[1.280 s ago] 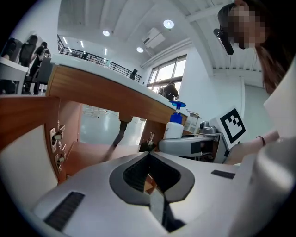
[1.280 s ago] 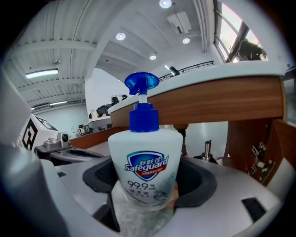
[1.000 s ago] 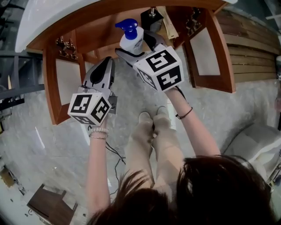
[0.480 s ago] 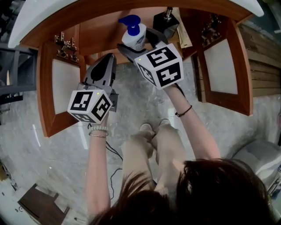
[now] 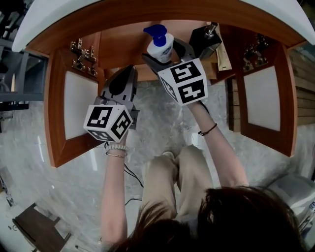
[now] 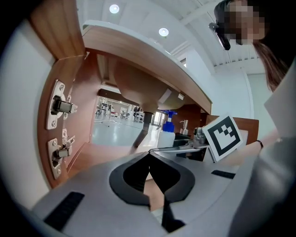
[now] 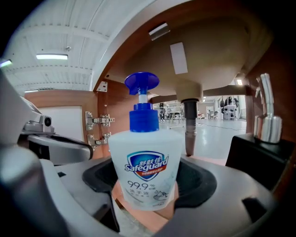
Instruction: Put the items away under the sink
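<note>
The left gripper point(image 6: 149, 154) is hanging empty, its fingers pressed together. The right gripper point(image 7: 146, 200) is clamping its fingers on the bottle point(image 7: 144, 162), which is standing upright at the front of the open cabinet point(image 5: 123, 42) under the sink. It is whitish with a blue pump and a "Safeguard" shield label. A drainpipe point(image 7: 189, 125) is showing behind it.

Bright even indoor light, ceiling lamps point(image 6: 114, 8) glaring, fisheye edges bent, dark
</note>
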Demonstrator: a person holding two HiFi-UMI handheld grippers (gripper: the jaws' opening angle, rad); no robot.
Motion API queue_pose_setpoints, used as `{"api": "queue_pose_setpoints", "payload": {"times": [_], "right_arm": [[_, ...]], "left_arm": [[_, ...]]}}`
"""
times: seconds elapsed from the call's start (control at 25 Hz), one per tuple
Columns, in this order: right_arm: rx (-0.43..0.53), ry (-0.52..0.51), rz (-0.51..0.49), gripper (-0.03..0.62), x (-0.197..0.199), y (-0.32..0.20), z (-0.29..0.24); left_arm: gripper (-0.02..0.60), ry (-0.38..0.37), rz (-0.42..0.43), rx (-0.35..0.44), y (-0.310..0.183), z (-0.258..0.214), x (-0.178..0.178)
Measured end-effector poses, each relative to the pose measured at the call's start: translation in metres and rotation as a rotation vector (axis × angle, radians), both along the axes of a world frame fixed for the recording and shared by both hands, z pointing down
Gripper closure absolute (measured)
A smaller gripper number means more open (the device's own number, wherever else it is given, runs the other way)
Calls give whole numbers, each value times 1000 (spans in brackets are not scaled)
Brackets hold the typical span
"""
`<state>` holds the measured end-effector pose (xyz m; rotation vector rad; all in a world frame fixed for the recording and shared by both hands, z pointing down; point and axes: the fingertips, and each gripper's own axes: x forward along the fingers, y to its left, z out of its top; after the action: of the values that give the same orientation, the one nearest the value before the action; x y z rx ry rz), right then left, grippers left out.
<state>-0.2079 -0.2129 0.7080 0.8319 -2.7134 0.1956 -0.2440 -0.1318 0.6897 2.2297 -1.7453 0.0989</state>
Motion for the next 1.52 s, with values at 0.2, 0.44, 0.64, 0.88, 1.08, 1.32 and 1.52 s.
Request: {"api": "queue_pose_setpoints", "payload": {"times": [0.2, 0.44, 0.64, 0.88, 1.08, 1.32, 1.52], "right_arm": [[14, 0, 22, 227, -2, -18, 10], [45, -2, 34, 227, -2, -32, 20], [76, -35, 34, 227, -6, -36, 20], [79, -84, 50, 227, -4, -37, 18], [86, -78, 61, 227, -4, -37, 19], [90, -53, 70, 227, -2, -37, 22], [80, -58, 60, 227, -3, -36, 24]], "left_arm": [[581, 1, -32, 19, -12, 6, -8], [581, -9, -36, 39, -28, 14, -8], [581, -15, -40, 51, -40, 25, -8], [581, -12, -32, 48, -42, 32, -2], [581, -9, -29, 44, -39, 30, 0], [581, -13, -34, 49, -34, 22, 0], [581, -12, -43, 46, -27, 17, -2]]}}
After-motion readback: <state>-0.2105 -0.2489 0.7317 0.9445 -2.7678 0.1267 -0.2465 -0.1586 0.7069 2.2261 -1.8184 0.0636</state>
